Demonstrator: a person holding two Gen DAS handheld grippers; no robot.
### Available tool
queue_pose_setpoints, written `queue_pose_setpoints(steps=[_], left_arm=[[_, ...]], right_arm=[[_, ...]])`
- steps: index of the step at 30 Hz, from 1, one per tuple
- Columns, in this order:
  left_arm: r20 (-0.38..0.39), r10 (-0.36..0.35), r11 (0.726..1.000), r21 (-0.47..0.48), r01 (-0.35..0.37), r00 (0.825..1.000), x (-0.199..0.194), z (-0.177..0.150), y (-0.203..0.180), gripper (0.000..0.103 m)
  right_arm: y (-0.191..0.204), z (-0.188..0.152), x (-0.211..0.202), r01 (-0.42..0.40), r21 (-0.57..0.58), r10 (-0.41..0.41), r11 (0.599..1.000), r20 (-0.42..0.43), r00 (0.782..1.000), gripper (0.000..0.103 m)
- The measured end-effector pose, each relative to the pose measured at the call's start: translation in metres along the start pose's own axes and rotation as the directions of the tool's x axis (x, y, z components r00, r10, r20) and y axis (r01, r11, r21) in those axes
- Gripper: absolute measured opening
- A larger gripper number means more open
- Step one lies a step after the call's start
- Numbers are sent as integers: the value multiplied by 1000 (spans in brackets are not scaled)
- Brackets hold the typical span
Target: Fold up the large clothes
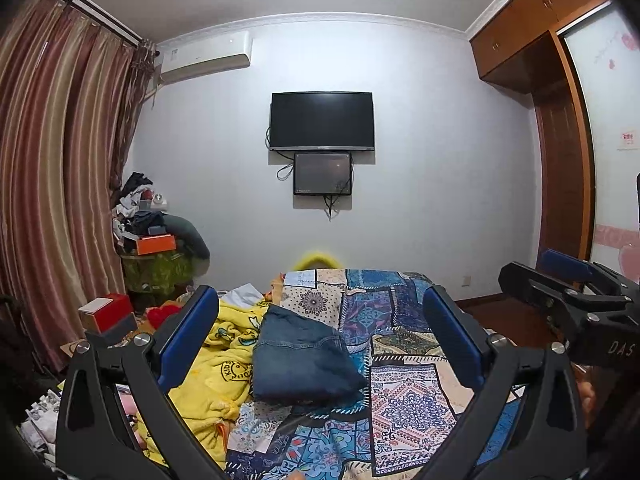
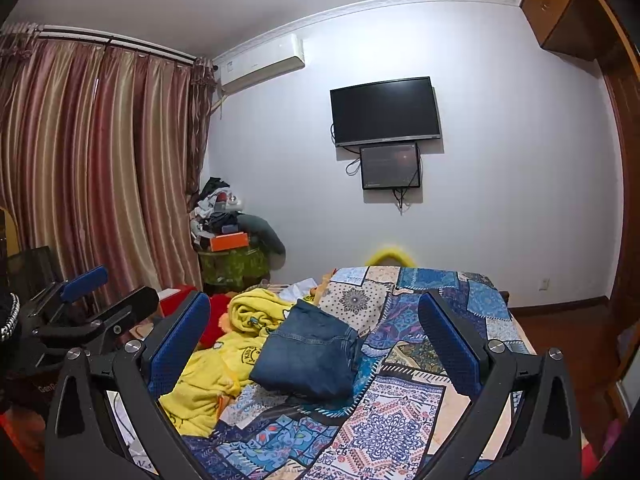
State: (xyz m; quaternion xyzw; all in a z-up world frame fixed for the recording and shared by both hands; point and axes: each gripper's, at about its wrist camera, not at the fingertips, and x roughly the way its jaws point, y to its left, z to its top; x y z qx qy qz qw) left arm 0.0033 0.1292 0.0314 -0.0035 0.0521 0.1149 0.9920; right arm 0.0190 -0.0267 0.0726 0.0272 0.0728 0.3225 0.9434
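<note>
Hand-held gripper marked "DAS"

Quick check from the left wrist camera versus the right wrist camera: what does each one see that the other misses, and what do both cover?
Only the left wrist view shows the right gripper, open at its right edge, plus the white wardrobe door with pink decals.

Only the right wrist view shows the left gripper, open at its left edge.

Both show the folded jeans lying on the patchwork bedspread, the yellow blanket to their left, and the wall television.
</note>
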Motion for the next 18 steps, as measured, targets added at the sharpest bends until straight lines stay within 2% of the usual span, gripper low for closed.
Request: queue_pose_setpoints(steps=[4,18], left_arm=[[-10,-20,1000,2,20,1000,2,-1,0,102],[-47,-25,1000,-15,24,999,14,-7,1,102]], right_arm=[[-1,0,0,5,2,-5,1000,-1,1000,103],[-2,-3,6,12,26,-11,1000,-22,1000,103]])
